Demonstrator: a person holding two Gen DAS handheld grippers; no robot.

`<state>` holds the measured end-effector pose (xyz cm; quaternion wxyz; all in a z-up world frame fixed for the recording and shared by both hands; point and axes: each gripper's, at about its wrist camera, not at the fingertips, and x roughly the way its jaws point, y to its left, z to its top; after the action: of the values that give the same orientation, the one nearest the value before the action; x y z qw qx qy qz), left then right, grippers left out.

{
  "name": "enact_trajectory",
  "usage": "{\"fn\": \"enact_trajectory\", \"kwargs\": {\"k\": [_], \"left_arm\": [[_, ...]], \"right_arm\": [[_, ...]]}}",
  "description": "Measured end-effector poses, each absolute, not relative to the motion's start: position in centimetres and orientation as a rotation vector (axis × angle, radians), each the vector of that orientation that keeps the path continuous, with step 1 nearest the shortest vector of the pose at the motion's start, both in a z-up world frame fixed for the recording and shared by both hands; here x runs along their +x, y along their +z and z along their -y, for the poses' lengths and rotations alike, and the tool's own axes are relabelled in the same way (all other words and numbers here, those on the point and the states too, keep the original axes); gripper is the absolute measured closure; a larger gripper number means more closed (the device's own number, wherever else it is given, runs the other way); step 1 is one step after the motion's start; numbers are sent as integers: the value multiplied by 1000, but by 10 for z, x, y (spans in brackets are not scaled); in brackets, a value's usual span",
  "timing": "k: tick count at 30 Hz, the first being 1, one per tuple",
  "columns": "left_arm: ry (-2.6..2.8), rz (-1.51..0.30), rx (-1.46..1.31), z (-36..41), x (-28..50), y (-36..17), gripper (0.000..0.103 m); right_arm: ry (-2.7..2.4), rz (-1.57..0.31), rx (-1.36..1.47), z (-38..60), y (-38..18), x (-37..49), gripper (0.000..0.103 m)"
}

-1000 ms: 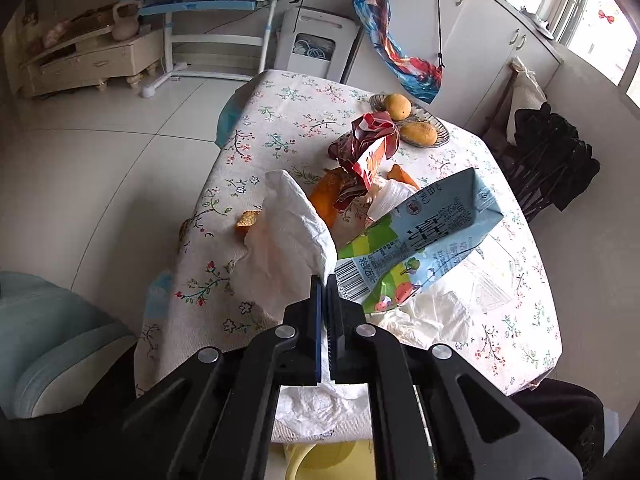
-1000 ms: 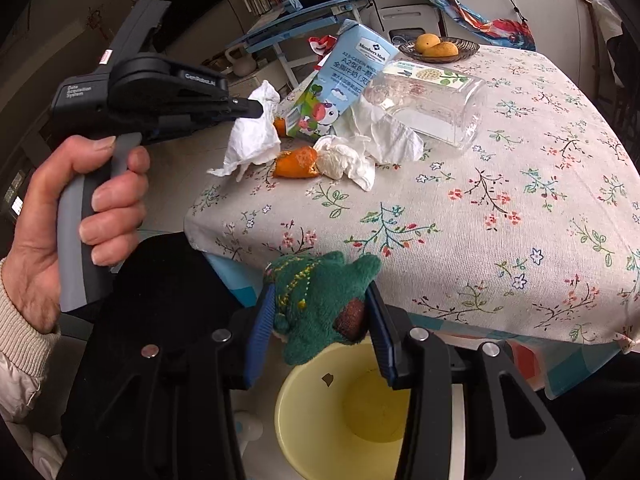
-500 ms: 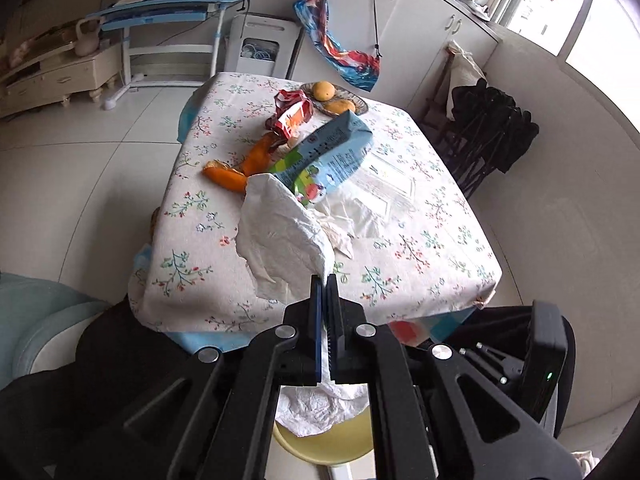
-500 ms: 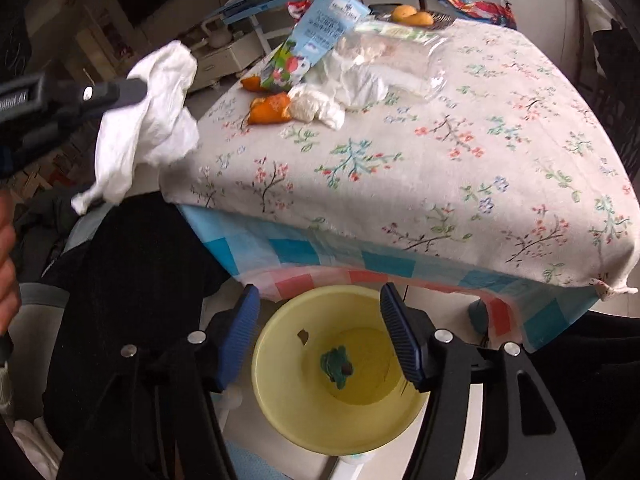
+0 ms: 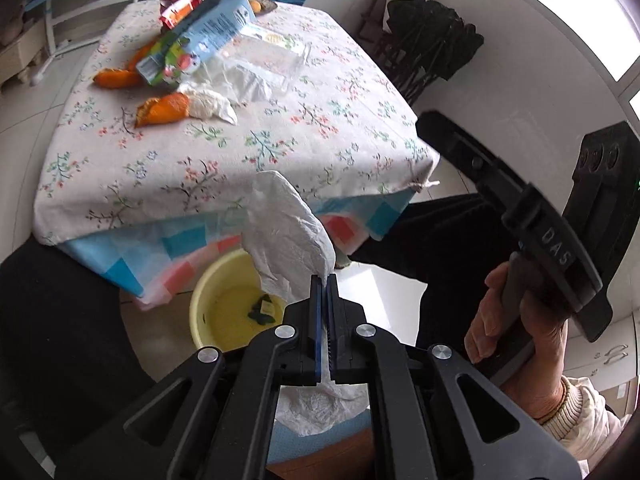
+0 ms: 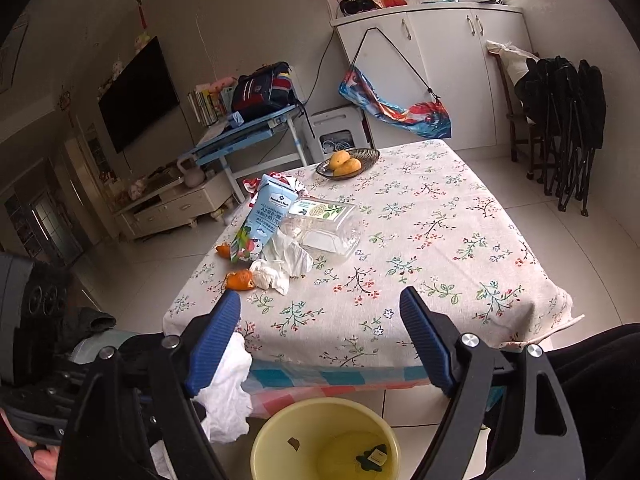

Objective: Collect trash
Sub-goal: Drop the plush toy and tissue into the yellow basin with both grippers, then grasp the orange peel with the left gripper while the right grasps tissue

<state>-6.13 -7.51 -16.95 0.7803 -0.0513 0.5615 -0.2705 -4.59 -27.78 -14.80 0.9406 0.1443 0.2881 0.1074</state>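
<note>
My left gripper [image 5: 324,280] is shut on a crumpled white tissue [image 5: 286,228], held above the yellow bin [image 5: 208,292] on the floor at the table's near edge. The tissue also shows in the right wrist view [image 6: 226,392], left of the bin [image 6: 280,420]. A small green toy [image 6: 372,456] lies inside the bin. My right gripper [image 6: 320,320] is open and empty, above the bin and facing the table. On the table lie a blue milk carton [image 6: 262,216], orange peels [image 6: 239,280], white tissues [image 6: 276,272], a clear plastic box [image 6: 324,228] and a red wrapper [image 5: 178,2].
The table has a floral cloth [image 6: 420,240]. A bowl of fruit [image 6: 346,162] stands at its far edge. Folded black chairs [image 6: 564,120] stand at the right wall. A blue desk [image 6: 248,132] and white cabinets [image 6: 432,60] are behind. The right hand-held gripper's body [image 5: 540,232] is at the right.
The green toy left my right gripper and dropped into the bin; the right gripper opened and tilted up toward the table. My left gripper carried the tissue back from the table to above the bin.
</note>
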Motion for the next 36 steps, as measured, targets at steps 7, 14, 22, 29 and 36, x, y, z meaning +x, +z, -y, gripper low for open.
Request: {"fn": "enact_trajectory", "kwargs": {"k": [7, 14, 22, 29, 36], "left_arm": [[-567, -1320, -116, 72, -63, -196, 79], [-474, -1161, -9, 69, -67, -165, 57], [-272, -877, 145, 57, -70, -114, 39], [-182, -840, 64, 16, -57, -101, 39], [-104, -798, 30, -12, -44, -95, 38]], "right_arm": [[206, -594, 326, 285, -152, -52, 24], [206, -595, 317, 286, -153, -57, 24], [210, -587, 292, 282, -153, -63, 24], [204, -597, 264, 281, -149, -65, 24], [238, -627, 235, 268, -150, -59, 24]]}}
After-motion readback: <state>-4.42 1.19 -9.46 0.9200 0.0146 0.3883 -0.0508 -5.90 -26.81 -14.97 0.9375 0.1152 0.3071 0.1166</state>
